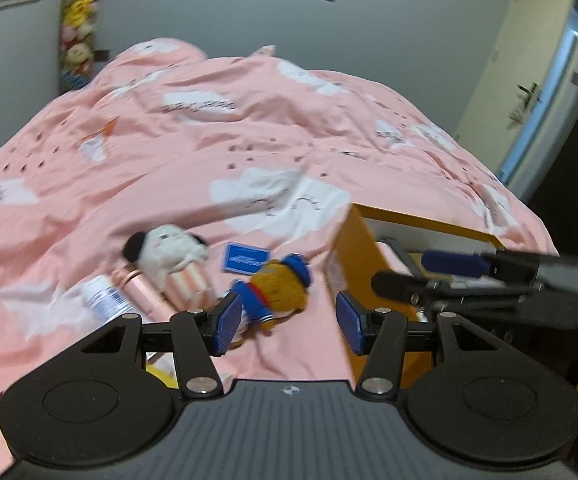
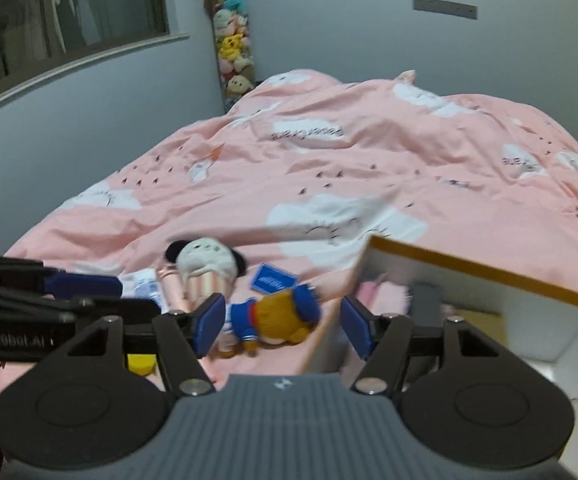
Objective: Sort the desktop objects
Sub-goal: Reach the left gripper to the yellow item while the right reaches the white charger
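A brown plush in a blue cap and coat lies on the pink duvet, just left of an orange box with a white inside. My left gripper hovers open in front of the plush, with nothing between its pads. My right gripper is open and empty too; in the left wrist view the right gripper reaches over the box's opening. The left gripper shows at the left edge of the right wrist view.
Left of the brown plush lie a white plush with black ears in a striped cup, a pink bottle, a white bottle, a blue card and a yellow item. The duvet stretches beyond; stacked plush toys fill the corner.
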Demonstrator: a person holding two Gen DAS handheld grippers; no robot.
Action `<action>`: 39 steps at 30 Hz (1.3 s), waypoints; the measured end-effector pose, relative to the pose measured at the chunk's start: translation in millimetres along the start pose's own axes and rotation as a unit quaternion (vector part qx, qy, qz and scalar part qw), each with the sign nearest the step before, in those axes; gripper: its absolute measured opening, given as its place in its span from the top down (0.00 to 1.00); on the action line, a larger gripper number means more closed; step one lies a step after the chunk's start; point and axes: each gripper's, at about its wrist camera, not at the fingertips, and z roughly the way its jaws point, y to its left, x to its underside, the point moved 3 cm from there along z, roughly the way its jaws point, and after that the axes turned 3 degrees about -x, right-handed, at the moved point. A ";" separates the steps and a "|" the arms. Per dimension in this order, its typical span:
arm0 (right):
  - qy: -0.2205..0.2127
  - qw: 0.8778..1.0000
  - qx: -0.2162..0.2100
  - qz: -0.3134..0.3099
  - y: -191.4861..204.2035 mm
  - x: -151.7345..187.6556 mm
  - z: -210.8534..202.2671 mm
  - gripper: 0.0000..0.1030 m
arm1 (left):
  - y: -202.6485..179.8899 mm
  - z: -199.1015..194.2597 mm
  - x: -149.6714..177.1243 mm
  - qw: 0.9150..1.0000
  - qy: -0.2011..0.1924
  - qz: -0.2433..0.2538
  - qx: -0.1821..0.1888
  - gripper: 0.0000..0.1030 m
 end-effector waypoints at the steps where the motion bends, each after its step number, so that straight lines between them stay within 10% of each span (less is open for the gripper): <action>1: 0.004 1.000 0.002 -0.004 8.0 0.9 5.1 0.37 | 5.8 -1.0 0.7 1.000 0.003 -0.005 -0.001 0.41; 19: 0.067 0.996 -0.005 -0.056 66.4 19.6 69.3 0.52 | 68.7 17.9 15.8 0.994 0.079 -0.046 -0.055 0.46; 39: 0.191 0.976 -0.091 -0.046 85.4 45.3 152.0 0.65 | 131.1 84.4 40.5 0.955 0.227 -0.175 -0.081 0.57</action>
